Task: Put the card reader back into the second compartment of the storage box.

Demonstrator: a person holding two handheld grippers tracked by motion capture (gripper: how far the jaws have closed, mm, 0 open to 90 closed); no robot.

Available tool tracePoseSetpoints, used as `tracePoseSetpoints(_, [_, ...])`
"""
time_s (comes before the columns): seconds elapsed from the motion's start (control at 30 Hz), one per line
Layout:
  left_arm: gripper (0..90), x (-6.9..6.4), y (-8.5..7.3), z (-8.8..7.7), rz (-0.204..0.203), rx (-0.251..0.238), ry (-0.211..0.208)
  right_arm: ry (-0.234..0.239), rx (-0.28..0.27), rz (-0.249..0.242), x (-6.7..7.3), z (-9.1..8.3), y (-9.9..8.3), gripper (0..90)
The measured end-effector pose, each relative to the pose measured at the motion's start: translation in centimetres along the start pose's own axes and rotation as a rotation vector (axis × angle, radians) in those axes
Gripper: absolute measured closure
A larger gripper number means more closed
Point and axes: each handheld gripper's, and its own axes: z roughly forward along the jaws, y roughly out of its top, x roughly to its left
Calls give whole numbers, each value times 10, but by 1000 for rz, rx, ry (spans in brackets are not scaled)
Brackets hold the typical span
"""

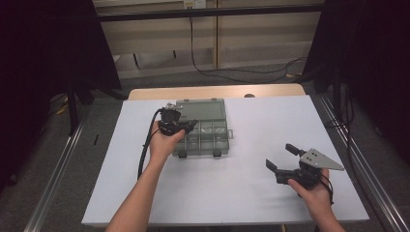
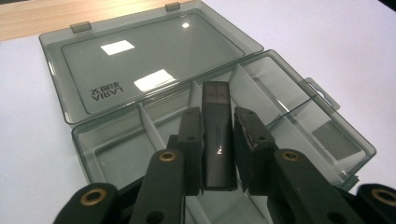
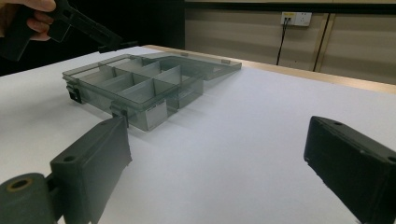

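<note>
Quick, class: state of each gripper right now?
Left gripper: shut on a black USB stick, over the open compartment box.
Right gripper: open, holding nothing, above the table.

A lab or recording studio is suggested rather than a home: the table (image 1: 232, 193) is covered with a plain white sheet and is flanked by black curtains (image 1: 43, 53) and metal floor rails (image 1: 58, 169). A dark bar (image 1: 208, 12) is mounted across the back, loose cables (image 1: 232, 72) are trailed over a bare grey floor, and a wall socket (image 3: 297, 18) is set into plain beige panelling.
</note>
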Motion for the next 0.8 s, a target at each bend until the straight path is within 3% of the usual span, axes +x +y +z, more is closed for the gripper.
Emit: tracePoseSetpoints(0.8, [737,4,-1,14,-29,-6,38,4,-1,-3,1,0,0,63])
